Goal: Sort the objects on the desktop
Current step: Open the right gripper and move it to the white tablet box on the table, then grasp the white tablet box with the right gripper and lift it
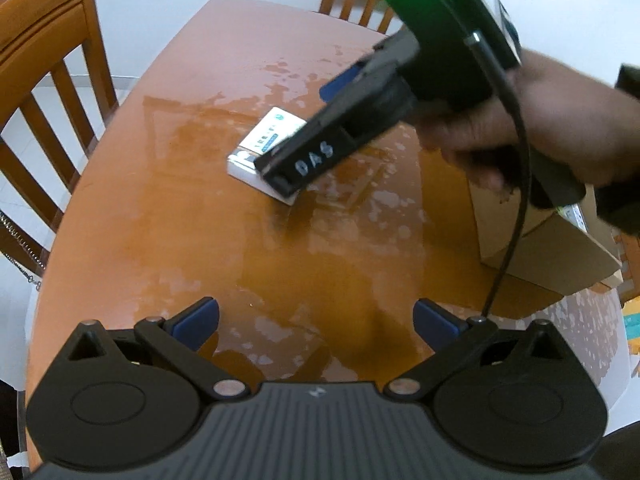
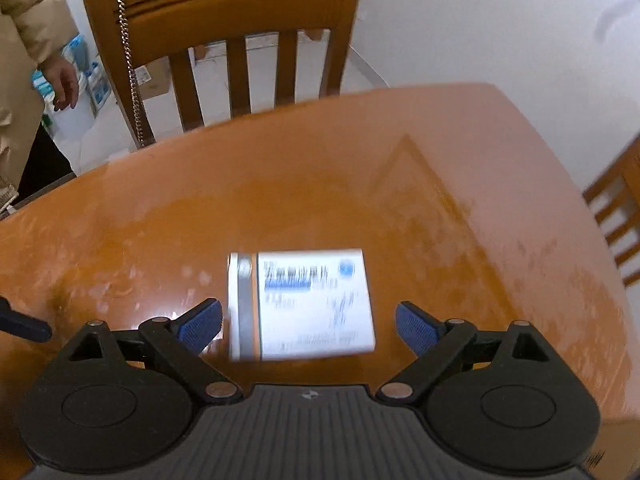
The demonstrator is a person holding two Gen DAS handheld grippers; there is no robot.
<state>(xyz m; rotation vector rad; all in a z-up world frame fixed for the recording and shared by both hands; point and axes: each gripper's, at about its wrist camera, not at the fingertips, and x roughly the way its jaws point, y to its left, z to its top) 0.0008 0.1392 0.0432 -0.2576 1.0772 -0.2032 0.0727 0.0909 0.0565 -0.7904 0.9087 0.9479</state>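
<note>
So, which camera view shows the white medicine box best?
The right wrist view: the white medicine box lies flat, its whole printed top visible, though blurred. In the left wrist view the box looks smaller and farther, with the right gripper's finger covering part of it.

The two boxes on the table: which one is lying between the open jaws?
The flat white box with blue print, between the right gripper and its open jaws. The plain brown cardboard box sits apart by the table's edge.

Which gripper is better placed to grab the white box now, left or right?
Right. The right gripper is open with the white box lying between its fingers, while the left gripper hangs open over bare table, away from the box.
</note>
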